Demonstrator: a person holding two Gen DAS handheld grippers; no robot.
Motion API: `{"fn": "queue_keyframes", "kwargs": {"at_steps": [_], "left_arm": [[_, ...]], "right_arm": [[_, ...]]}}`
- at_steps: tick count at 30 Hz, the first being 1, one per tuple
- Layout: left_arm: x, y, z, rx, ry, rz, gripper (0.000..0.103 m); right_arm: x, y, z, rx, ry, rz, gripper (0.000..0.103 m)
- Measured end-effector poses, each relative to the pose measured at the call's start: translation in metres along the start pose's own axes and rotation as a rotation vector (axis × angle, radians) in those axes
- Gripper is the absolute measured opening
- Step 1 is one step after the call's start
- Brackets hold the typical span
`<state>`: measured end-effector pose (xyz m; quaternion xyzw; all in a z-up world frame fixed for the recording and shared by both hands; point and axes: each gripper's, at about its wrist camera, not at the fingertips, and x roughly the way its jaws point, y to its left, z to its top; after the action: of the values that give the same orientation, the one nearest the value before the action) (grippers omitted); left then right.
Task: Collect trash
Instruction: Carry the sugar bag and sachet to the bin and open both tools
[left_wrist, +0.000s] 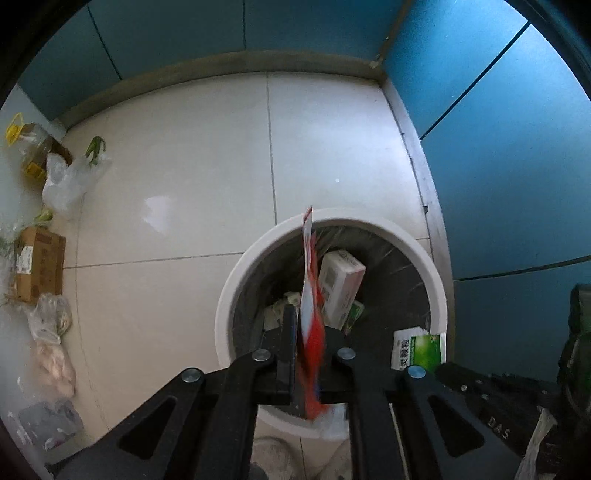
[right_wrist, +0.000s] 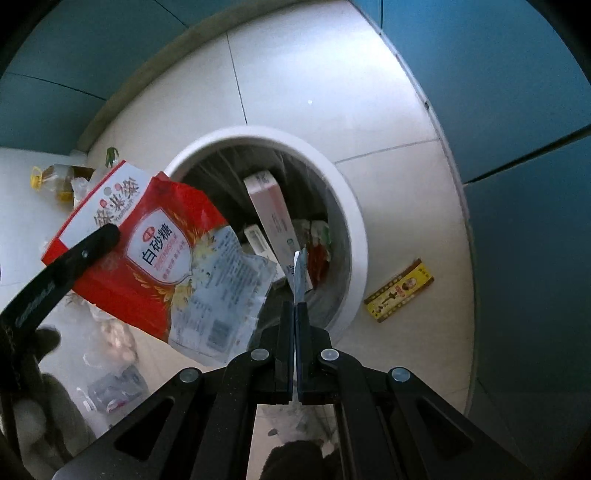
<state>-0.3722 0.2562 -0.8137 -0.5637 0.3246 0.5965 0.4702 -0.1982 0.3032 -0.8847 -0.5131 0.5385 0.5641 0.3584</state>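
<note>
The pale tiled floor (left_wrist: 177, 177) ran up to blue cabinet doors (left_wrist: 517, 155). On it stood a round white trash bin (left_wrist: 236, 280) with a dark liner, already containing a white and pink box (left_wrist: 341, 291) and other cartons. Along the floor's left edge lay a cardboard box (left_wrist: 38, 264), an oil bottle (left_wrist: 31, 147) and clear plastic bags (left_wrist: 68, 179); a yellow carton (right_wrist: 399, 291) lay just beside the bin. Above the bin's mouth, the left gripper (left_wrist: 308, 354) had a red and white sugar bag (left_wrist: 310, 317) between its slightly parted fingers; whether the pads still pressed it I could not tell. The right gripper (right_wrist: 295, 321) had its fingers closed tight on a thin white and blue packet (right_wrist: 299, 273), edge-on over the bin.
</note>
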Motion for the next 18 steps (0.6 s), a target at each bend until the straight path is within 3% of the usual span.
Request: {"fn": "queue_keyframes", "kwargs": {"at_steps": [1, 2, 3, 4, 6, 10, 12, 13, 15, 18], "left_arm": [[-0.005, 0.001, -0.002, -0.002, -0.007, 0.007, 0.038], [-0.009, -0.001, -0.002, -0.004, -0.013, 0.009, 0.086], [-0.013, 0.001, -0.004, -0.007, -0.025, 0.005, 0.103], [-0.022, 0.003, -0.006, -0.01, -0.043, 0.004, 0.103], [-0.031, 0.005, -0.008, -0.012, -0.047, 0.024, 0.103], [-0.069, 0.006, -0.018, -0.027, -0.073, 0.051, 0.103], [-0.088, 0.004, -0.023, -0.038, -0.081, 0.069, 0.103], [-0.106, 0.003, -0.027, -0.044, -0.088, 0.081, 0.103], [-0.131, 0.0, -0.032, -0.053, -0.104, 0.096, 0.103], [-0.182, -0.002, -0.041, -0.075, -0.118, 0.12, 0.103]], "right_arm": [[0.003, -0.002, 0.0, -0.003, 0.0, 0.004, 0.001], [0.005, -0.001, 0.001, -0.011, 0.004, -0.003, 0.002], [0.004, 0.0, 0.0, -0.016, 0.008, -0.005, 0.005], [0.004, 0.001, -0.001, -0.019, 0.012, -0.006, 0.011], [-0.002, 0.004, -0.002, -0.024, 0.008, -0.022, 0.049], [-0.028, 0.017, -0.01, -0.062, -0.025, -0.058, 0.064], [-0.049, 0.022, -0.016, -0.07, -0.042, -0.077, 0.086], [-0.057, 0.027, -0.018, -0.073, -0.051, -0.091, 0.091], [-0.084, 0.033, -0.027, -0.088, -0.08, -0.123, 0.099], [-0.131, 0.042, -0.046, -0.105, -0.111, -0.147, 0.103]]}}
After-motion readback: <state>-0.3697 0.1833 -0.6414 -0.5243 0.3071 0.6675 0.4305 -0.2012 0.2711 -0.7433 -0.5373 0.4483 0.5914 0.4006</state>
